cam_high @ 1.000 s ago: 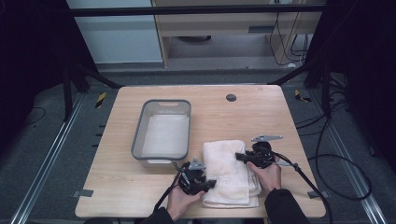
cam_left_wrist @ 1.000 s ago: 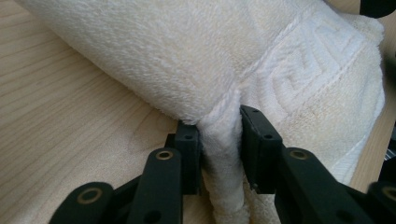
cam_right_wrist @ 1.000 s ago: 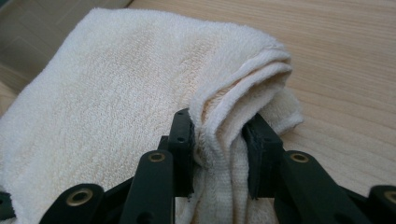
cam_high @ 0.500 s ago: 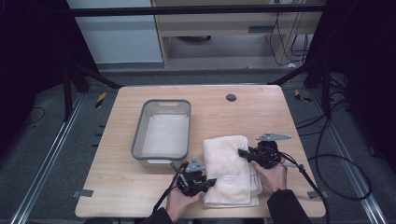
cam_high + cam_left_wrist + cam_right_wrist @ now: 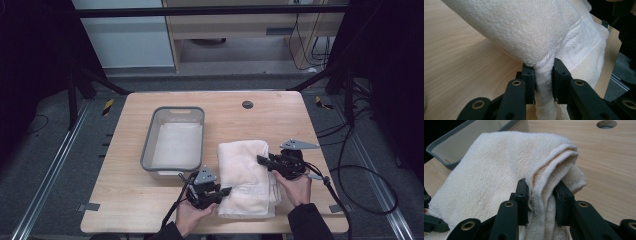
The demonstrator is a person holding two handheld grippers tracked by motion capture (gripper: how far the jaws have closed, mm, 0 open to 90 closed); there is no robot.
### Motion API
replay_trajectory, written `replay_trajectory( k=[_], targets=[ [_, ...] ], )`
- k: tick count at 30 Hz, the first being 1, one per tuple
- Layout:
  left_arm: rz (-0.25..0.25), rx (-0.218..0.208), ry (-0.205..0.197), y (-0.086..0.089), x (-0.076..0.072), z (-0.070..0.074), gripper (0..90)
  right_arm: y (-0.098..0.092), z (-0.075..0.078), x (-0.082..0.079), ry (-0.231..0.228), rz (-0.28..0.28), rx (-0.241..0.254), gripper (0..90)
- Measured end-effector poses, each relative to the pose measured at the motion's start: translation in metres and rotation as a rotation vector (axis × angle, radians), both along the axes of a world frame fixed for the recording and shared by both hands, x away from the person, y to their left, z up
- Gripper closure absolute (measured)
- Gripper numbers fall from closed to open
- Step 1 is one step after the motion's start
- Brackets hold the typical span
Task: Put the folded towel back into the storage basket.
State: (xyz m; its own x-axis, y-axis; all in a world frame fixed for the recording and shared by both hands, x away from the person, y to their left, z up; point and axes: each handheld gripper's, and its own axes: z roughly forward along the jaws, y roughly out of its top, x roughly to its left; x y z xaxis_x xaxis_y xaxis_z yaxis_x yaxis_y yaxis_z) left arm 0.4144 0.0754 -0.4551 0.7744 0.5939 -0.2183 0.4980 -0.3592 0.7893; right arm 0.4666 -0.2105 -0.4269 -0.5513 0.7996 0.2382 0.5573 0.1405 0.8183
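While the folded cream towel (image 5: 247, 176) is lying on the near right part of the wooden table (image 5: 125, 210), both grippers are clamping it from opposite sides. In the high view the left gripper (image 5: 226, 190) is biting the towel's near left corner, with the person's left hand (image 5: 192, 212) wrapping the body of the tool from below. Along the left gripper view its two black jaws are standing close together and pinching a thick rolled edge of the towel (image 5: 544, 82) between the pads, and the cloth above them is rising off the table in a taut bulge. The jaws have just been closing on this fold.

On the other side the right gripper (image 5: 261, 160) is reaching in from the right and gripping the towel's right edge about halfway along, the right hand (image 5: 295, 185) holding it from behind. Its own view is showing the jaws drawn in on several stacked layers of towel (image 5: 541, 192), which are bunching into a ridge between the pads.

Just beside the towel, to its left, the grey tub (image 5: 173, 137) is sitting with a pale cloth lining its bottom; its rim is also appearing at the upper left of the right gripper view (image 5: 454, 147)
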Motion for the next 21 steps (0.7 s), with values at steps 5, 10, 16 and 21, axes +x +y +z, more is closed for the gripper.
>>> replay_trajectory(
  k=[5,10,16,21],
  targets=[
    [0.003,-0.009,-0.02,0.001,-0.001,0.005,74.4,0.002,0.008,-0.003,-0.028,-0.004,-0.007,68.9],
    [0.006,-0.025,-0.038,0.002,-0.002,0.013,74.4,0.002,0.014,-0.004,-0.049,-0.006,0.004,68.9],
    [0.003,-0.035,-0.081,0.004,-0.004,0.024,74.5,0.001,0.024,-0.006,-0.078,-0.01,0.017,68.9],
    [0.006,-0.047,-0.111,0.007,-0.002,0.036,74.5,0.002,0.034,-0.006,-0.108,-0.017,0.03,68.9]
  ],
)
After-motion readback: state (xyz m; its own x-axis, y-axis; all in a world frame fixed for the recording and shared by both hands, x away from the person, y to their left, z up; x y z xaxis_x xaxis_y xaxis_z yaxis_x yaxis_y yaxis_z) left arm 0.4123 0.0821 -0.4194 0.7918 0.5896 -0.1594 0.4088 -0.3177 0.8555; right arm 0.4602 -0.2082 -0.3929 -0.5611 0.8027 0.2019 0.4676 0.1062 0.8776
